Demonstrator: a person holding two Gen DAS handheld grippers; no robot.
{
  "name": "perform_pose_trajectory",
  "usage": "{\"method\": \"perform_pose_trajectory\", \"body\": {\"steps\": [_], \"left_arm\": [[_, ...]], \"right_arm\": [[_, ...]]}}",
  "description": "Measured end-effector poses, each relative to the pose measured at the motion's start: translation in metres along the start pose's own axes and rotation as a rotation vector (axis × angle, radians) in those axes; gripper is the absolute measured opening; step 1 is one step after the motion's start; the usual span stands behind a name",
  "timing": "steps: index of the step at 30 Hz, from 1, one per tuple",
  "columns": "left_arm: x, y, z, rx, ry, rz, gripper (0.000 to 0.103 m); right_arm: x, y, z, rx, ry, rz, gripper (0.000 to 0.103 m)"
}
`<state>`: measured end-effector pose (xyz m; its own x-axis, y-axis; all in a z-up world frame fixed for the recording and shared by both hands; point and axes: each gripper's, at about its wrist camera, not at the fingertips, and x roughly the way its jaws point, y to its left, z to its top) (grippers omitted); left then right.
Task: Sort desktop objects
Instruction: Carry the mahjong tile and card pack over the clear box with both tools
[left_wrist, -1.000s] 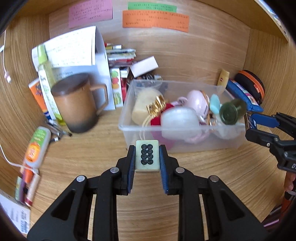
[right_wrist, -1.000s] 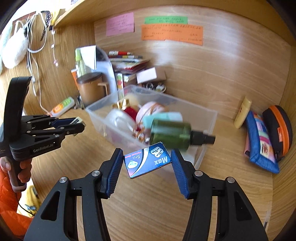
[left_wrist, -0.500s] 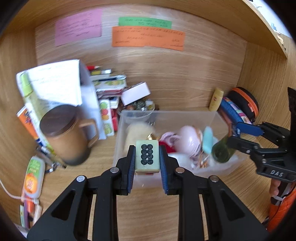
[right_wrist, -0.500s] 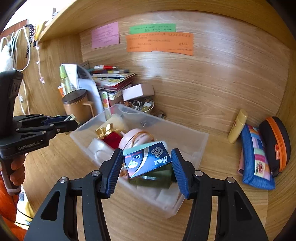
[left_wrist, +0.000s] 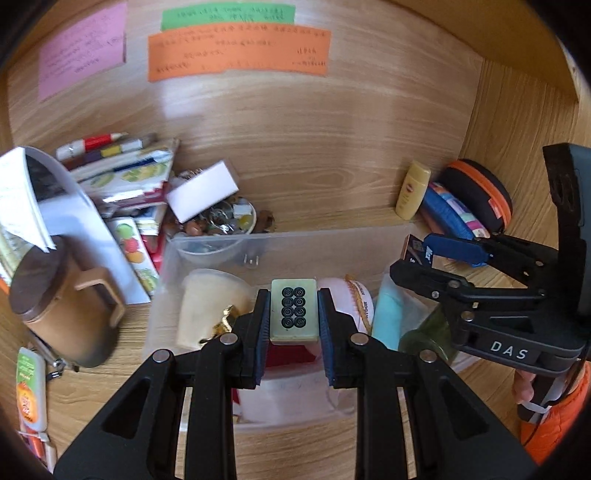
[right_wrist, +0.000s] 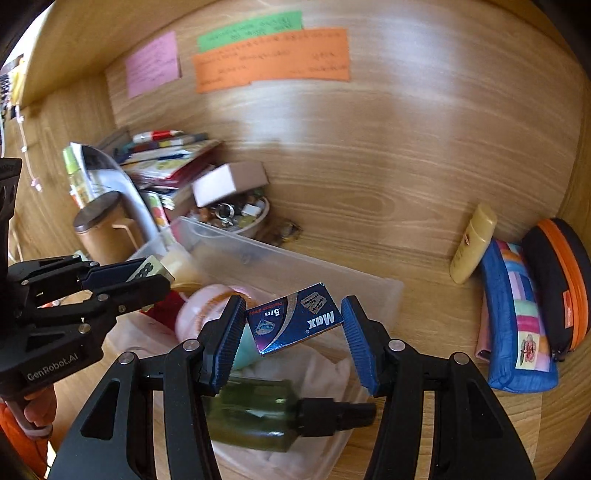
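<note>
Left claw (left_wrist: 294, 316): level, fingers pressed on both sides of a small tile, gripping it upright.
Right claw (right_wrist: 293, 320): fingers wider apart, a small blue box caught tilted between them.
Spacing: claws near each other, apart.

Right gripper (right_wrist: 293, 325) holds blade box (right_wrist: 293, 323) — over clear bin (right_wrist: 373, 286).

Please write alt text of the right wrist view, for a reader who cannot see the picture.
The right gripper holds a small blue razor blade box above a clear plastic bin of mixed items, including a green spray bottle. At left, the left gripper holds a mahjong tile over the same bin.
</note>
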<state>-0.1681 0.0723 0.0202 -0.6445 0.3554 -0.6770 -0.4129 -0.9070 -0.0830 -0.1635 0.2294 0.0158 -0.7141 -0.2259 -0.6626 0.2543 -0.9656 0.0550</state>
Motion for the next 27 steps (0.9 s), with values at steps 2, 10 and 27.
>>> {"method": "perform_pose_trajectory", "body": {"steps": [2,10,27], "left_arm": [[0.008,-0.001,0.000,-0.001,0.015,0.000,0.024],[0.022,-0.001,0.003,-0.001,0.028,0.006,0.024],[0.023,0.001,0.004,0.000,0.027,0.025,0.032]], "right_arm": [[0.003,-0.004,0.000,0.012,0.004,-0.003,0.050],[0.014,-0.011,-0.002,0.028,0.025,-0.021,0.050],[0.014,-0.005,-0.003,0.022,0.010,-0.015,0.070]]}}
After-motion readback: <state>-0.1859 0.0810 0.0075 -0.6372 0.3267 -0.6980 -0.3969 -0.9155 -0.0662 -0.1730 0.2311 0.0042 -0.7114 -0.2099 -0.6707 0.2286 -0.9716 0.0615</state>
